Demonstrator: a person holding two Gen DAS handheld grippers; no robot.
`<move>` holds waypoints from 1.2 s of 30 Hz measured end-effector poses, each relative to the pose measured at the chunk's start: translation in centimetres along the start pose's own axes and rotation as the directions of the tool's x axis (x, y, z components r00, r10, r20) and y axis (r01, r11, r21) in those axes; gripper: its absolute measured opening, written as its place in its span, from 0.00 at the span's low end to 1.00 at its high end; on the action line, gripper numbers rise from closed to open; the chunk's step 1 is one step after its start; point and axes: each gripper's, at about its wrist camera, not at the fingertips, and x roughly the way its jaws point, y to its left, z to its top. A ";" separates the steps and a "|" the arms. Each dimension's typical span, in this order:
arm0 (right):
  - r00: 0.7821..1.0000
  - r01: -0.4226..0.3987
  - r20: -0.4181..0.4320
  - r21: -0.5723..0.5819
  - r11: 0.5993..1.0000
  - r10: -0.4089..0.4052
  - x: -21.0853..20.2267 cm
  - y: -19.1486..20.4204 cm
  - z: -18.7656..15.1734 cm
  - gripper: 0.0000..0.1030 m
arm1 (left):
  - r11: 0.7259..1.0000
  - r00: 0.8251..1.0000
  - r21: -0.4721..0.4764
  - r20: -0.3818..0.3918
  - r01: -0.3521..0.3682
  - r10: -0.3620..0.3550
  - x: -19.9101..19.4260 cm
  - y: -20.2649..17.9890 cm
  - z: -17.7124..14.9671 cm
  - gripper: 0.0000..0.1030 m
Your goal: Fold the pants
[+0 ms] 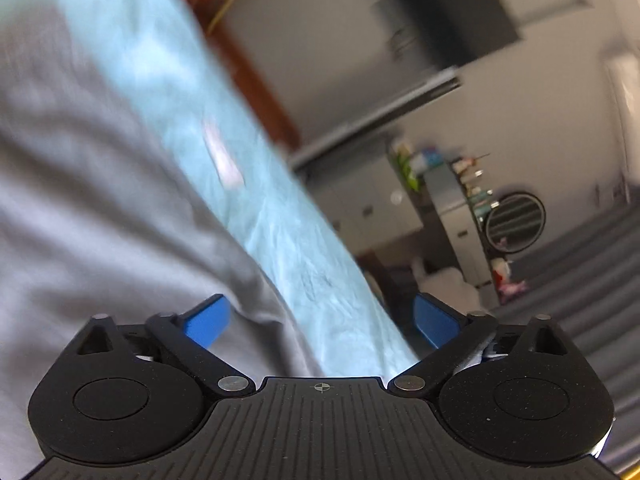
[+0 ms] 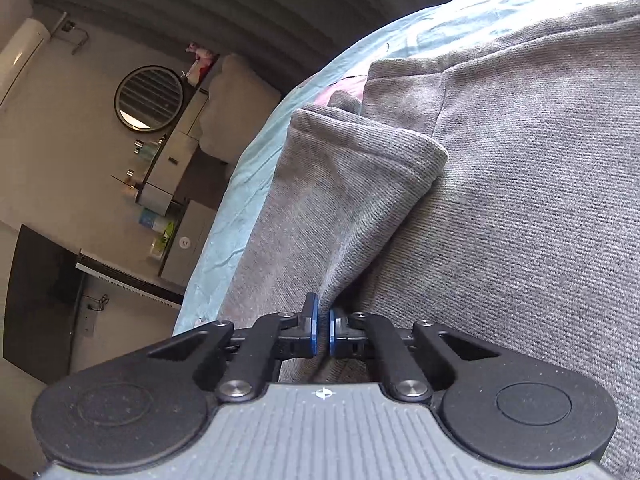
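Note:
Grey knit pants lie spread on a light blue bed sheet. One end of them is doubled back into a blunt flap. My right gripper is shut on a ridge of the pants' fabric that runs down between its blue pads. In the blurred left wrist view the pants fill the left side, and the sheet runs diagonally beside them. My left gripper hovers open over the pants' edge, its blue pads wide apart with nothing gripped.
Beyond the bed's edge stand a round mirror, a dresser with bottles and a dark screen on the wall. A grey pleated curtain hangs past the mirror.

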 end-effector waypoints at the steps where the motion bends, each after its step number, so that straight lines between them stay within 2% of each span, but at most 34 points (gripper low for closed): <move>1: 1.000 0.001 0.002 -0.003 1.000 -0.001 -0.1 -0.2 0.0 0.03 | 1.000 0.999 -0.018 -0.038 -0.023 0.022 1.2 -0.2 0.1 0.75; 2: 1.000 0.001 0.003 -0.007 1.000 -0.001 -0.1 -0.1 -0.1 0.03 | 0.999 0.996 -0.021 -0.085 -0.037 0.035 2.6 -0.4 0.1 0.69; 4: 1.000 -0.001 0.004 -0.011 1.000 0.001 -0.4 -0.5 -0.2 0.03 | 0.999 0.990 -0.017 -0.134 -0.050 0.047 4.8 -0.6 -0.3 0.66; 9: 1.000 -0.010 -0.002 -0.013 1.000 0.010 -0.3 -0.6 -0.1 0.03 | 0.988 0.971 -0.069 -0.207 -0.139 0.122 9.1 0.4 -0.9 0.68; 12: 1.000 -0.013 -0.004 -0.017 1.000 0.013 -0.2 -0.5 0.1 0.03 | 0.980 0.959 -0.065 -0.225 -0.190 0.171 10.6 1.0 -1.5 0.62; 13: 1.000 -0.014 -0.005 -0.018 1.000 0.014 -0.2 -0.5 0.1 0.03 | 0.980 0.959 -0.051 -0.223 -0.193 0.177 10.9 0.9 -1.5 0.55; 15: 1.000 -0.016 -0.009 -0.022 1.000 0.016 -0.1 -0.4 0.2 0.03 | 0.980 0.952 -0.009 -0.238 -0.199 0.191 11.4 0.8 -1.5 0.23; 16: 1.000 -0.018 -0.013 -0.023 1.000 0.018 -0.1 -0.3 0.3 0.03 | 0.981 0.947 0.003 -0.259 -0.195 0.189 11.6 0.8 -1.5 0.11; 18: 1.000 -0.023 -0.021 -0.025 0.999 0.022 -0.2 -0.4 0.5 0.03 | 0.985 0.954 -0.002 -0.250 -0.173 0.167 10.8 1.1 -1.6 0.10; 23: 1.000 -0.020 -0.011 -0.034 0.999 0.019 -1.6 0.6 1.0 0.04 | 0.998 0.981 0.038 -0.185 -0.050 0.056 6.3 -0.3 -2.7 0.09; 26: 0.998 -0.049 0.022 -0.057 0.997 0.051 -3.9 1.8 1.7 0.04 | 0.992 0.990 0.125 -0.138 0.026 -0.009 1.2 -1.2 -4.4 0.09; 29: 0.995 -0.066 0.064 -0.136 0.989 0.075 -7.3 2.7 2.3 0.04 | 0.982 0.993 0.173 -0.102 0.078 -0.061 -4.8 -0.5 -7.0 0.10; 33: 0.994 -0.055 0.083 -0.179 0.982 0.071 -11.9 1.4 3.0 0.04 | 0.989 0.997 0.139 -0.056 0.051 -0.043 -11.8 3.0 -11.3 0.10; 36: 0.997 -0.016 0.069 -0.195 0.981 0.030 -13.7 0.0 2.9 0.04 | 0.988 0.999 0.153 -0.033 -0.035 0.041 -14.0 5.3 -14.6 0.10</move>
